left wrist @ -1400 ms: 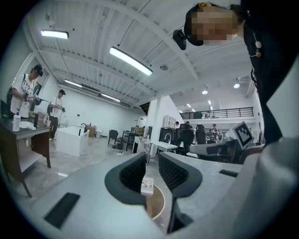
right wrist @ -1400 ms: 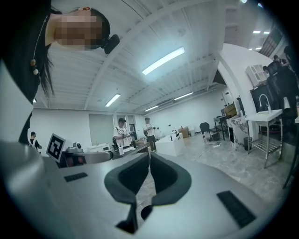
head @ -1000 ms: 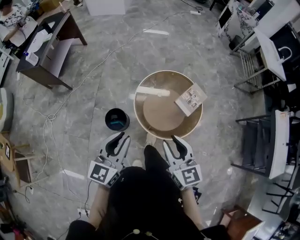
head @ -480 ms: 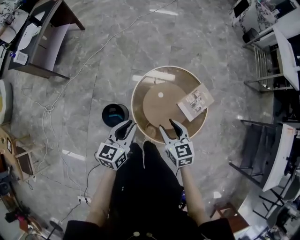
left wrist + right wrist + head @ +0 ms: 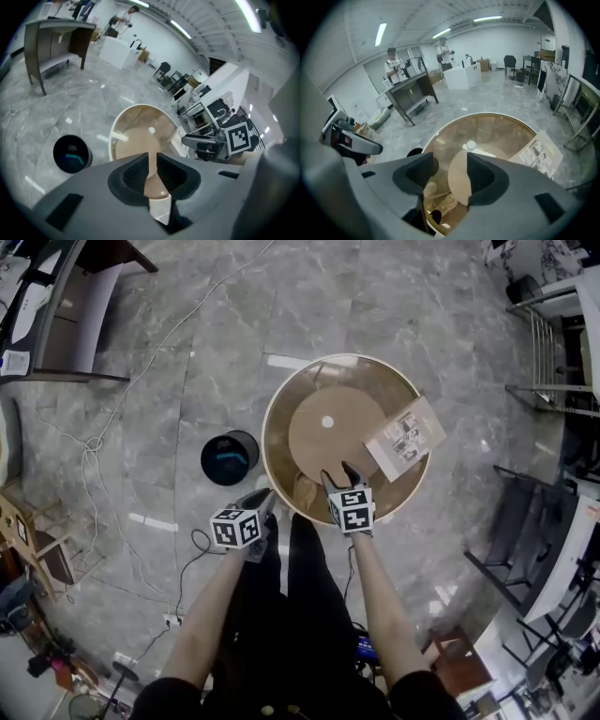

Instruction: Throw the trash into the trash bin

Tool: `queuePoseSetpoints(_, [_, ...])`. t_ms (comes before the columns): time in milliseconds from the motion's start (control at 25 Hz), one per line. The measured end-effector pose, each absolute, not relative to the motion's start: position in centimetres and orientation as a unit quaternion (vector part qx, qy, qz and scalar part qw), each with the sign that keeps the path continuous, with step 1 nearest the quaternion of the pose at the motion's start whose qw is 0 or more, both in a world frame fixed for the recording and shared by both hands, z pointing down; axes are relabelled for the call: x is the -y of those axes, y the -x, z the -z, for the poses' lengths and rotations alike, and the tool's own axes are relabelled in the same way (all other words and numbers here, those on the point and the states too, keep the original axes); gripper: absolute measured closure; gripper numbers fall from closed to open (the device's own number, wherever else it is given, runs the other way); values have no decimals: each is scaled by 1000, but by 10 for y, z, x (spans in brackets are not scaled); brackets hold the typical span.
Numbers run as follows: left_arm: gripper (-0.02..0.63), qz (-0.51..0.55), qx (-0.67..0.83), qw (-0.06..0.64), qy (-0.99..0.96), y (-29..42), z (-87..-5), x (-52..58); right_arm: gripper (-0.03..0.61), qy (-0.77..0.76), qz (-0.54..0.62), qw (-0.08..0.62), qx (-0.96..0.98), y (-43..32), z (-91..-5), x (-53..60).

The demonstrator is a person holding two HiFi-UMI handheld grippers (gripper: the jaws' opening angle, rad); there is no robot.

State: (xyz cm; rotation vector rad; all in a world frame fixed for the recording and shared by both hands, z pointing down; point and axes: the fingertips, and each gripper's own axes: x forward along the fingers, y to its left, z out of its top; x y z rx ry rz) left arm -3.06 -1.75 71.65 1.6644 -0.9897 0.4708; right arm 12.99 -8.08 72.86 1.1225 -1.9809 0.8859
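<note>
**While both hand-held grippers hang empty, trash waits on bench**

As I look down thru the head cam, two forearms reach fwd over dark trousers, w/ both tools at the near rim of the round bench (image 5: 272, 423).

- **L side:** the L hand-held gripper (image 5: 256, 503) (image 5: 152, 159) hangs just off that rim, over the floor (image 5: 422, 296). Its jaws are closed down to a thin slit, nothing in it.
- **R side:** the R hand-held gripper (image 5: 337, 474) (image 5: 451, 164) is over the near part of the top. Its jaws are wide & opening, nothing btwn them, only the top showing thru.
- **Bench:** clear round top w/ pale rim over a brown inner disc. A small white round thing (image 5: 326, 422) sits at centre.
- **Trash:** the printed carton (image 5: 405, 439) (image 5: 540, 154) lies on the far-R part of the top, one corner over the rim, well apart from both tools.
- **Bin:** the trash bin (image 5: 230, 457) (image 5: 71, 153), black w/ blue inside, stands upright on the grey marble just L of the bench. It's near the L tool, not touching.

Beyond it a cable (image 5: 141, 390) trails across the floor. Farther out there's a dark desk (image 5: 75, 315) top-L & metal racks (image 5: 553, 352) on the R. The right gripper view shows two ppl (image 5: 396, 65) standing at the back.
</note>
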Motion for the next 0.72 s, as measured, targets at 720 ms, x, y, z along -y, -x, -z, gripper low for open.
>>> queuePoseSetpoints(720, [560, -240, 317, 635, -663, 58, -791, 46, 365, -408, -364, 454, 704, -135, -878, 175])
